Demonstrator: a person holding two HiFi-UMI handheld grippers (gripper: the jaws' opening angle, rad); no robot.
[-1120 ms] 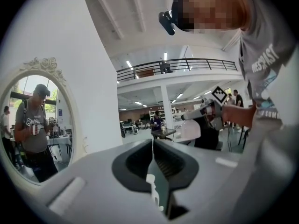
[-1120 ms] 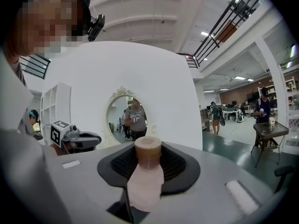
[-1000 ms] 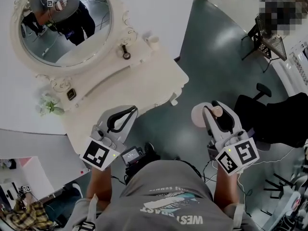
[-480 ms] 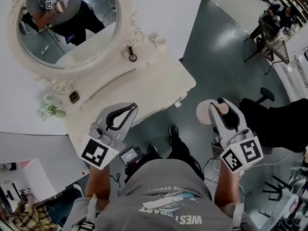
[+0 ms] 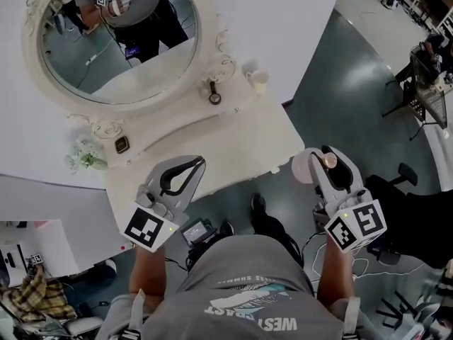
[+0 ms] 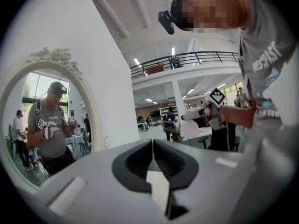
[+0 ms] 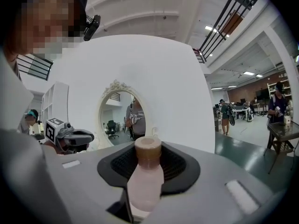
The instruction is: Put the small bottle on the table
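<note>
The small bottle (image 7: 145, 181) has a pale pink body and a tan cap (image 5: 329, 161). My right gripper (image 7: 148, 157) is shut on it, with the cap standing up between the jaws. In the head view the right gripper (image 5: 327, 154) hangs over the floor, just right of the white dressing table (image 5: 241, 129). My left gripper (image 5: 185, 164) hovers at the table's front edge. In the left gripper view the left gripper (image 6: 153, 146) is shut with nothing in it.
An oval mirror (image 5: 117, 41) in an ornate frame stands at the table's back. On the top sit a small cup (image 5: 260, 81), a round dark item (image 5: 214, 96), a small square object (image 5: 122, 145) and white flowers (image 5: 85, 154). A white wall lies behind.
Both grippers have moved toward the dressing table, which now lies closer under them. The right gripper keeps its hold on the bottle; the left stays shut.
</note>
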